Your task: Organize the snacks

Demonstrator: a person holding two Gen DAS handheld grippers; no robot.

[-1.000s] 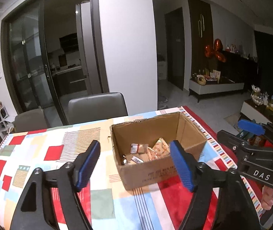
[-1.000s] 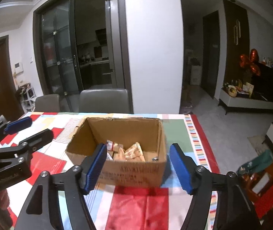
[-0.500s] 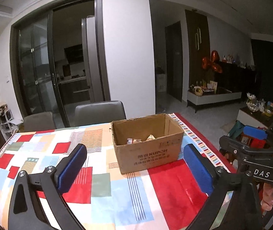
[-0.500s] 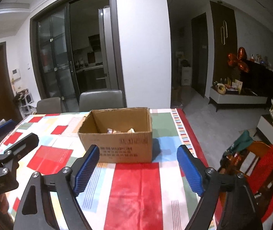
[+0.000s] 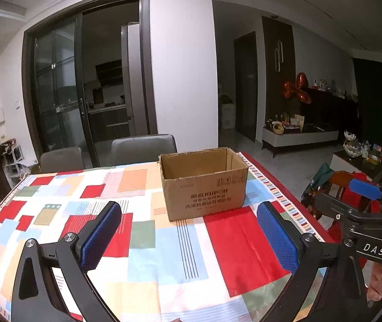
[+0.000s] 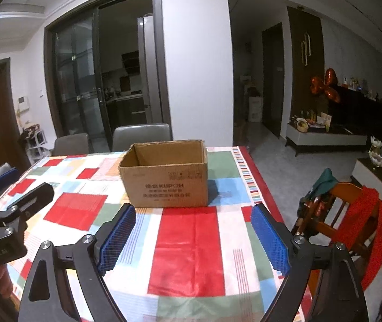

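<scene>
**Both grippers standing clear of the snack box, nothing held**

A table (image 5: 142,244) covered with a patchwork cloth of red, blue, green and white blocks is filling the lower half of both wrist views. Two grey chairs (image 5: 142,145) are standing at its far edge, and a wooden chair (image 6: 333,214) draped in red cloth is sitting off the right side.

A brown cardboard box (image 5: 204,187) is resting upright near the far right part of the table, open at the top. From this low angle only its inner walls are showing; whether snacks are lying inside cannot be told. No loose snacks are showing on the visible cloth.

The left gripper (image 5: 188,238) is hovering over the near table, jaws spread wide with only cloth between the blue pads. The right gripper (image 6: 193,238) is hovering likewise; its jaws have just been opening and are holding nothing.

Judged from this, the task is appearing finished or nearly so: both tools are free, well apart from the box, and nothing is visibly left to gather.
</scene>
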